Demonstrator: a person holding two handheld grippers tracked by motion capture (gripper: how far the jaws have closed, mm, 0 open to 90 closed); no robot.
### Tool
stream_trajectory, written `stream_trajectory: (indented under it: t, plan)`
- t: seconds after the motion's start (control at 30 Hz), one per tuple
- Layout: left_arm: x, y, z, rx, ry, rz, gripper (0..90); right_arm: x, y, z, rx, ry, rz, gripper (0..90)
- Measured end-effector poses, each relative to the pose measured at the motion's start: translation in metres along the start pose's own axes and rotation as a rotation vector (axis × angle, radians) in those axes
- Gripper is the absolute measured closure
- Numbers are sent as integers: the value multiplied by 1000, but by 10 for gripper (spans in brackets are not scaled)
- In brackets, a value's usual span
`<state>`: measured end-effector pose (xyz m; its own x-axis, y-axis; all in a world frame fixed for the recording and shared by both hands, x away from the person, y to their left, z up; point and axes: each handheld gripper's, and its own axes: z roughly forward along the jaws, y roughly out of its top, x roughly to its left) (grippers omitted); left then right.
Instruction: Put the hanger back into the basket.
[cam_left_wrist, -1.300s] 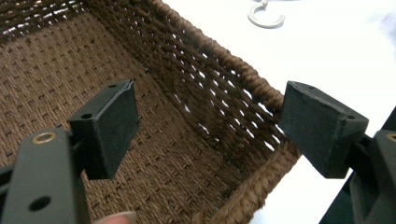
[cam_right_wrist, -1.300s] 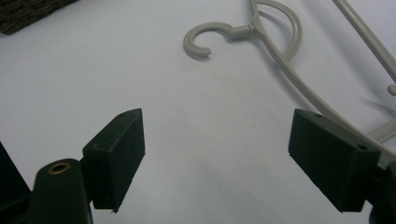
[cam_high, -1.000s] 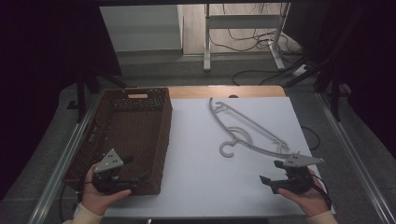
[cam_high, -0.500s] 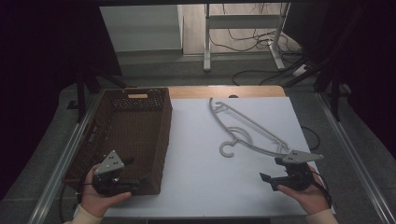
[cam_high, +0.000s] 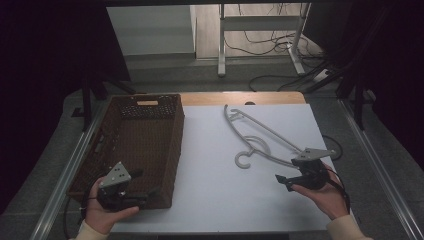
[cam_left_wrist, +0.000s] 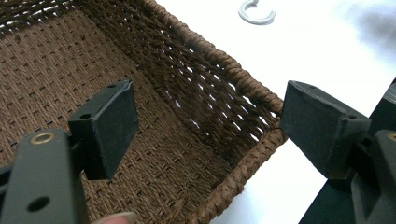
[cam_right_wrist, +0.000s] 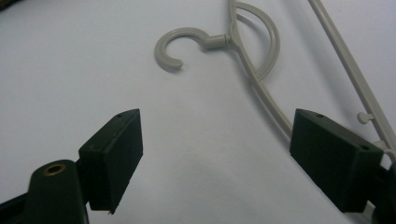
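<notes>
A brown woven basket (cam_high: 140, 135) stands on the left of the white table. A pale grey plastic hanger (cam_high: 260, 135) lies flat to its right, hook toward me. My left gripper (cam_high: 145, 184) is open at the basket's near right corner. In the left gripper view (cam_left_wrist: 210, 126) one jaw is inside the basket (cam_left_wrist: 154, 140) and the other is outside its rim. My right gripper (cam_high: 288, 172) is open, low over the table beside the hanger's near arm. In the right gripper view (cam_right_wrist: 217, 149) the hanger (cam_right_wrist: 247, 60) runs past the right-hand jaw, with only table between the jaws.
The white table top (cam_high: 215, 170) has a wooden strip (cam_high: 240, 98) along its far edge and metal rails down both sides. Beyond it are a desk frame (cam_high: 260, 30) and loose cables (cam_high: 280, 75) on the floor. The basket holds nothing I can see.
My right gripper has moved a little forward and left, closer to the hanger's near arm. The left gripper has hardly moved at the basket corner.
</notes>
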<state>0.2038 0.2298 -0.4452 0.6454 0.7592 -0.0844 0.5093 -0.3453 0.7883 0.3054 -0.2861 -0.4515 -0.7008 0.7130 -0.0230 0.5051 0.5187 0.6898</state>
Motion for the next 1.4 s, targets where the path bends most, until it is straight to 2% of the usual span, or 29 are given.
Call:
stream_trajectory:
  t: [0.27,0.57,0.87,1.4]
  plan:
    - [-1,1,1,4,-3,9,196,-6,8,8,21,-9,-9,219]
    - [-1,1,2,2,-6,7,195,-18,24,34,85,-32,-36,280]
    - [-1,1,2,2,-5,9,195,-37,31,60,153,-10,-20,328]
    - [-1,2,3,4,-5,11,196,-51,33,84,228,11,-18,422]
